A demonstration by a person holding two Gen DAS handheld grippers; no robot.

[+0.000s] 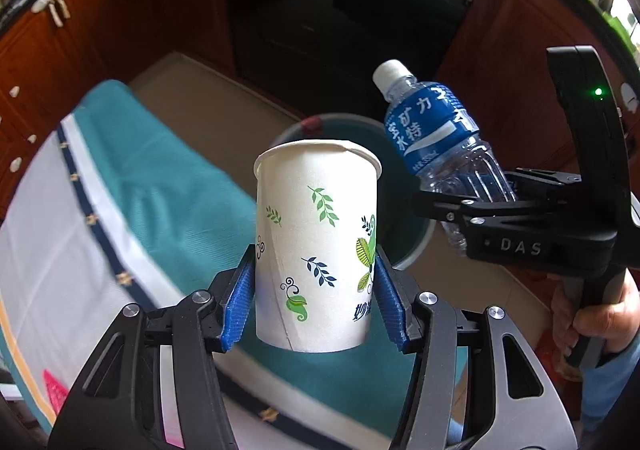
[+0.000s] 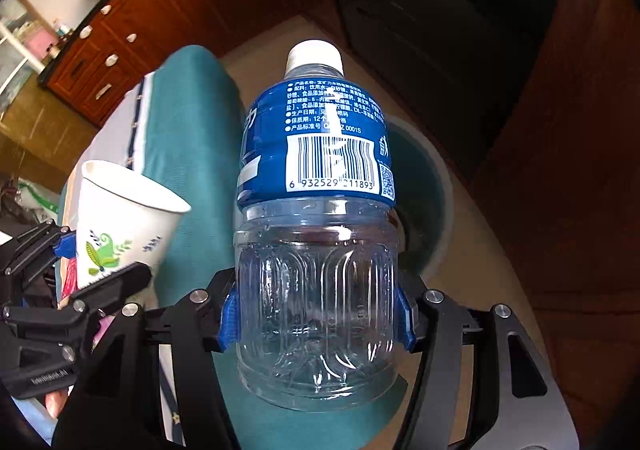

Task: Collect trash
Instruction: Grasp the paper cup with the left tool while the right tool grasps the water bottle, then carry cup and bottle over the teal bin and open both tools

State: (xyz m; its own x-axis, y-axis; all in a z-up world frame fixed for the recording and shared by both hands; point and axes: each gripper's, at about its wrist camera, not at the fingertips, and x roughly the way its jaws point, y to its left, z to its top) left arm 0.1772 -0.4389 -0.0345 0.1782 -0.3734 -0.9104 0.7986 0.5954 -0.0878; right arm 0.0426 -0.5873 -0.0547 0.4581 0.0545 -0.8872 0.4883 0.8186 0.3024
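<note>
Two pieces of trash are held above a teal bin (image 1: 416, 238) on the kitchen floor: the left tool (image 1: 316, 298) clamps a leaf-printed paper cup (image 1: 316, 246) between its blue pads (image 1: 240, 302), while the right tool (image 2: 316, 314) grips the lower body of an empty, blue-labelled plastic bottle (image 2: 316, 250). A teal-and-white cloth (image 1: 132, 186) lies beside the bin, with wooden cabinets (image 1: 100, 22) behind.
</note>
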